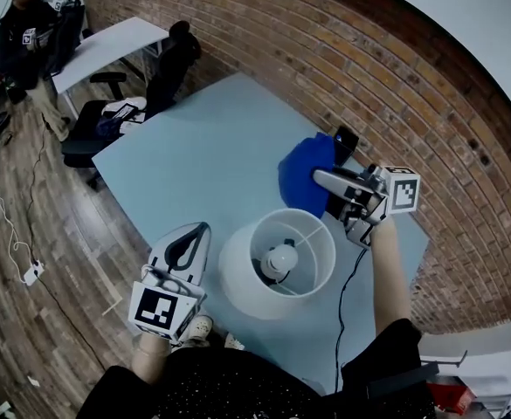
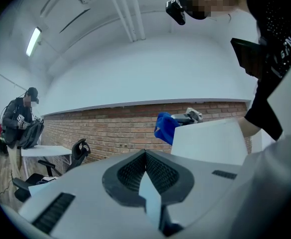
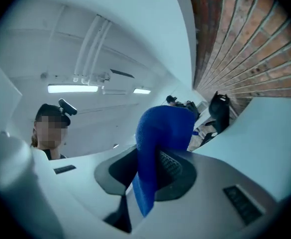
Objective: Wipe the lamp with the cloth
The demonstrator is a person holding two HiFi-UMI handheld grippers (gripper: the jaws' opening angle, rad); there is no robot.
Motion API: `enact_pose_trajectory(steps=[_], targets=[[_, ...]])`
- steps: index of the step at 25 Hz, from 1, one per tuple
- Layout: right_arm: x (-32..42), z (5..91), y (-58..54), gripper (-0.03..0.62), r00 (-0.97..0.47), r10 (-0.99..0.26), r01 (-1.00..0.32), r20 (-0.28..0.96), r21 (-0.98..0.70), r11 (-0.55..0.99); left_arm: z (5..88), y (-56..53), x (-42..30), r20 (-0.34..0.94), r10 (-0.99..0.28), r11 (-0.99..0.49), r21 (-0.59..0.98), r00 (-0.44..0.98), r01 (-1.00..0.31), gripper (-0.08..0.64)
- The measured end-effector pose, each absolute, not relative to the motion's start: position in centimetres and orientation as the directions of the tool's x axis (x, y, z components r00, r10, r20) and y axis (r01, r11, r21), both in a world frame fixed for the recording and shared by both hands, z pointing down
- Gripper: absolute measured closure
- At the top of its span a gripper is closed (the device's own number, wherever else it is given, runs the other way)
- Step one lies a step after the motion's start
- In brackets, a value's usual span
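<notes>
Nearest the person, the left gripper point(image 1: 196, 234) has its jaws closed together on nothing, just beside the lamp point(image 1: 238, 273). The lamp stands upright on the table point(image 1: 203, 147) between the two grippers. Its white shade looks light, thin and easily tipped, so steadying it low seems wise. Beyond, the right gripper point(image 1: 323, 180) pinches the soft, limp blue cloth point(image 1: 300, 168) at a fold.

Your head camera looking steeply down on table point(image 1: 194, 147), lamp point(image 1: 277, 264) sitting close beneath you. Left gripper view looking level from low over near table edge toward brick wall point(image 2: 110, 128), lamp close at right. Right gripper view tilting up toward ceiling, rolled sideways, cloth point(image 3: 155, 148) crowding lens. You're getting black chair point(image 1: 172, 59) in all three.
</notes>
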State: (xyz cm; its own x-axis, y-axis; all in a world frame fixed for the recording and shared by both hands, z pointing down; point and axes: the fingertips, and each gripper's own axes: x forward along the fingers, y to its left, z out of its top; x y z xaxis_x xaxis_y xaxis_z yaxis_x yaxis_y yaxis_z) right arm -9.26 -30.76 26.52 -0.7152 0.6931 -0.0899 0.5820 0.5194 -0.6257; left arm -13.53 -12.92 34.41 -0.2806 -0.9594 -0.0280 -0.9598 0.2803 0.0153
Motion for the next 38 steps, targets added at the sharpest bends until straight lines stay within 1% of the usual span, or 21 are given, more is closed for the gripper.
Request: enact_pose_trajectory(steps=[3,5,9,14,18,22,27,32,38], targets=[[-9.8,25.2,-29.1,0.512,-0.585,0.806,0.666,-0.09,-0.621,0.413,33.6,-13.7,-14.1,-0.053,-0.96,0.276,0.004,-0.276,-0.961,0.551],[-10.0,25.3,-28.3,0.512,-0.508,0.858,0.691,-0.079,-0.632,0.351,33.2,-14.0,-14.3,-0.068,-0.958,0.278,0.013,-0.279,-0.96,0.551],[-10.3,27.2,-27.0,0.512,-0.398,0.915,0.698,-0.065,-0.668,0.256,33.5,-14.0,-14.6,-0.062,-0.951,0.301,0.036,-0.302,-0.953,0.551],[-10.9,31.3,-25.3,0.512,-0.309,0.951,0.685,0.0,-0.693,0.223,35.4,-13.5,-15.2,-0.012,-0.939,0.343,0.04,-0.344,-0.939,0.551],[-11.9,33.6,-25.1,0.512,-0.287,0.958,0.667,-0.008,-0.72,0.194,36.2,-13.3,-15.6,0.014,-0.931,0.366,0.05,-0.366,-0.929,0.551],[-12.8,36.8,-25.2,0.512,-0.29,0.955,0.633,0.056,-0.738,0.236,36.6,-13.3,-15.8,0.022,-0.928,0.372,0.052,-0.371,-0.927,0.552],[-13.2,39.8,-25.6,0.512,-0.305,0.947,0.587,0.099,-0.763,0.269,37.5,-13.4,-15.8,0.048,-0.928,0.373,0.053,-0.37,-0.926,0.551],[-13.6,41.3,-26.0,0.512,-0.326,0.939,0.548,0.106,-0.788,0.279,37.7,-13.3,-15.9,0.053,-0.926,0.376,0.048,-0.373,-0.925,0.552],[-14.3,43.5,-26.9,0.512,-0.356,0.911,0.508,0.206,-0.776,0.374,37.7,-13.1,-15.5,0.056,-0.928,0.371,0.067,-0.368,-0.926,0.551]])
